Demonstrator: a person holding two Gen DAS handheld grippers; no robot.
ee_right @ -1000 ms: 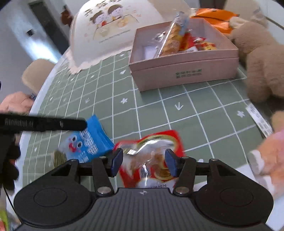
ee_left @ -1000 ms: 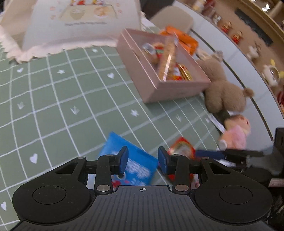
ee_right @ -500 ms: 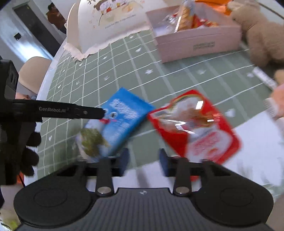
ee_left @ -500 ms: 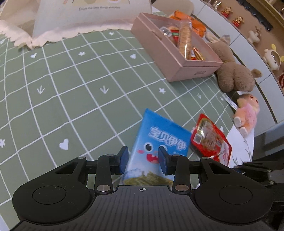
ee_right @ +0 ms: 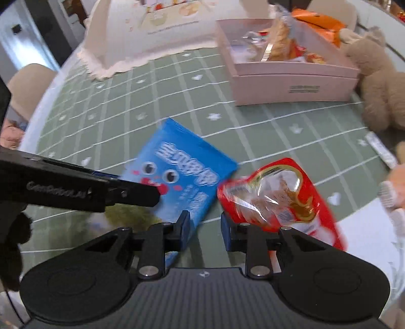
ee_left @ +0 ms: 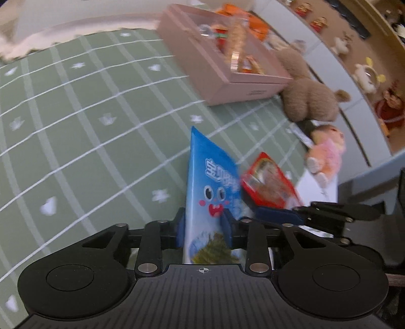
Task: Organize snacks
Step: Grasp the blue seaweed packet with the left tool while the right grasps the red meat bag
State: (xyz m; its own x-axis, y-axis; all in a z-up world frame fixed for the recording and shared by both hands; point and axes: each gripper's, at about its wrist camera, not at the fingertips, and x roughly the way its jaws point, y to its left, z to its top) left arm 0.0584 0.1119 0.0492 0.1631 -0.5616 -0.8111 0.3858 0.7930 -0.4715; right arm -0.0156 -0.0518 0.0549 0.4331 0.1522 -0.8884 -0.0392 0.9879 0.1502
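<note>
A blue snack packet (ee_left: 212, 182) (ee_right: 182, 172) lies on the green grid tablecloth (ee_left: 101, 126), its near end raised. My left gripper (ee_left: 204, 227) is closing, and its pads press on that near end from both sides; one left finger (ee_right: 136, 194) shows over the packet in the right wrist view. A red snack packet (ee_left: 270, 184) (ee_right: 276, 197) lies just right of the blue one. My right gripper (ee_right: 205, 227) hangs low over the gap between the two packets, jaws drawn close with only cloth between them. Farther back stands the open pink box (ee_left: 227, 83) (ee_right: 291, 88) with several snacks inside.
A brown teddy bear (ee_left: 308, 101) (ee_right: 379, 86) leans by the box's right end, with a pink doll (ee_left: 326, 151) nearer the edge. Behind the box lie orange packets (ee_right: 319, 22). A white printed carton (ee_right: 157, 30) stands at the back left. A dark-gloved hand (ee_right: 12, 227) holds the left gripper.
The left jaws have narrowed onto the blue packet, whose near end now stands up between them. The right gripper has slid left off the red packet, its jaws narrower than before.
</note>
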